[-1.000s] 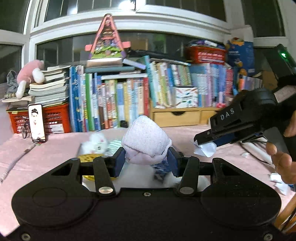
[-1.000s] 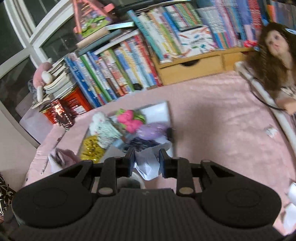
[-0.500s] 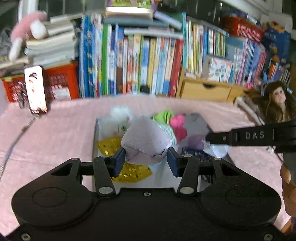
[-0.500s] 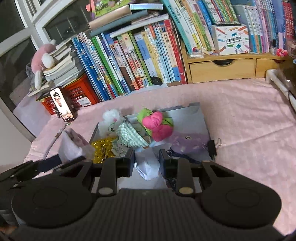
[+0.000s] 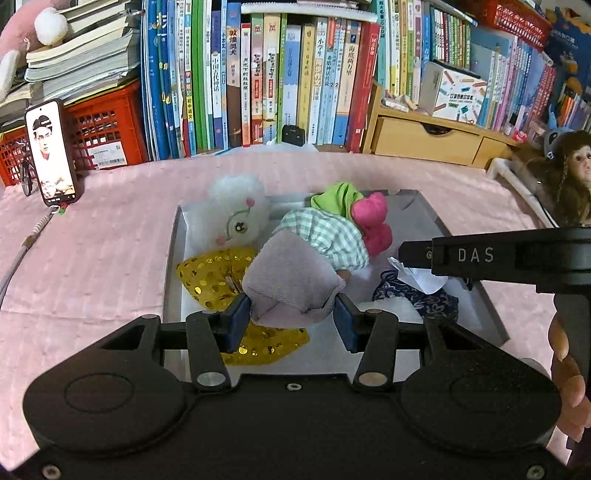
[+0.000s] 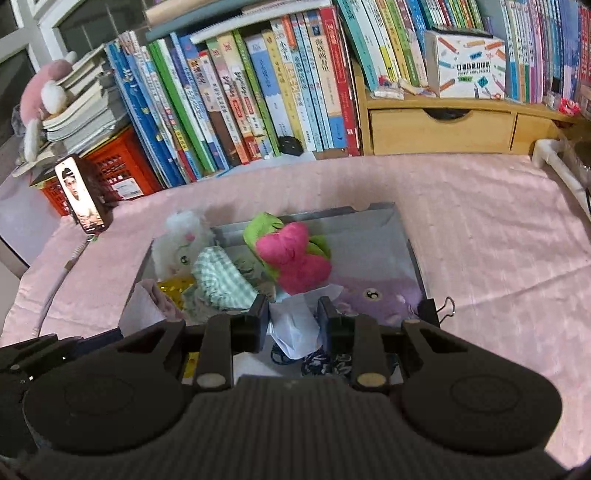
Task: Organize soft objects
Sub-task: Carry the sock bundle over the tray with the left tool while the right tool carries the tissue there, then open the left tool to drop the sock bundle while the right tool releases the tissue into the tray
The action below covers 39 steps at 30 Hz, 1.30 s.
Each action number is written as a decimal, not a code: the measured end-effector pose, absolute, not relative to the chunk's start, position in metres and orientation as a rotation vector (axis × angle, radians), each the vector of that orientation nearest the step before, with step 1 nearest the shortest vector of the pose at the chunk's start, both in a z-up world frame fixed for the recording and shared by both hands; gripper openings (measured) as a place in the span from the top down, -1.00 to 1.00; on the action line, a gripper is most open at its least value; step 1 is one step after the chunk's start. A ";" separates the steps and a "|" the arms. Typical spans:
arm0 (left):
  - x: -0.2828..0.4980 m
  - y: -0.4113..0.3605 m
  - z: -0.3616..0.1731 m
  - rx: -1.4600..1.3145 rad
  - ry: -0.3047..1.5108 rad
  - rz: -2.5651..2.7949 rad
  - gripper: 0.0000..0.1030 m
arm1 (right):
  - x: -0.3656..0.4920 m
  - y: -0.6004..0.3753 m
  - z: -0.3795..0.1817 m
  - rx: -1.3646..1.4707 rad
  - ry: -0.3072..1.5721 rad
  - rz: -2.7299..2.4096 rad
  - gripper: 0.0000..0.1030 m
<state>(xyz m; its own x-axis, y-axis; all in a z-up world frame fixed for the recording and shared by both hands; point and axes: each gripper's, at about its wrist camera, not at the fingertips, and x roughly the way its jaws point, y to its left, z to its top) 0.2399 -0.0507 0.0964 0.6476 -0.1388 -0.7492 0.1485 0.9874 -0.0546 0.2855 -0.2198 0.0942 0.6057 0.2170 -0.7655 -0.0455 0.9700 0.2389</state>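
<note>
The right tongs (image 5: 413,267), reaching in from the right of the left tongs (image 5: 291,321), carry the white letters "DAS" on their black arm. Far ahead of both tongs, several book spines (image 5: 273,77) bear Chinese titles too small to read surely, and one pale spine (image 5: 327,79) shows "2 2".

Surface: pink cloth (image 5: 110,258), dotted texture.
Back: row of upright books (image 5: 258,74), w/ wooden drawer unit (image 6: 443,125) at right.
Left: red crate (image 5: 107,133) under book stack.
Window: (image 6: 66,33) dark, upper left.
</note>
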 end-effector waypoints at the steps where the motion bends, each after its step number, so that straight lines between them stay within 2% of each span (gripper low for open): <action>1: 0.241 -0.050 0.095 0.012 0.853 -0.164 0.09 | 0.287 -0.220 0.092 0.202 0.912 0.153 0.33; 21: 0.254 -0.046 0.077 0.001 0.901 -0.158 0.05 | 0.293 -0.213 0.073 0.185 0.947 0.160 0.26; 25: 0.254 -0.046 0.077 0.001 0.902 -0.158 0.03 | 0.292 -0.212 0.074 0.187 0.946 0.168 -0.02; 29: 0.252 -0.045 0.080 -0.005 0.894 -0.166 -0.06 | 0.291 -0.213 0.076 0.195 0.941 0.173 -0.15; 32: 0.250 -0.044 0.084 -0.003 0.875 -0.164 -0.21 | 0.289 -0.214 0.078 0.197 0.933 0.176 -0.19; 39: 0.235 -0.044 0.098 0.011 0.820 -0.174 -0.35 | 0.279 -0.218 0.089 0.200 0.902 0.188 -0.27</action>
<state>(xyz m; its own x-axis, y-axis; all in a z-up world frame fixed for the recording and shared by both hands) 0.2350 -0.0444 0.0982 0.6687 -0.1504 -0.7282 0.1587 0.9856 -0.0578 0.2793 -0.2182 0.0888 0.6060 0.2453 -0.7567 -0.0776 0.9649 0.2507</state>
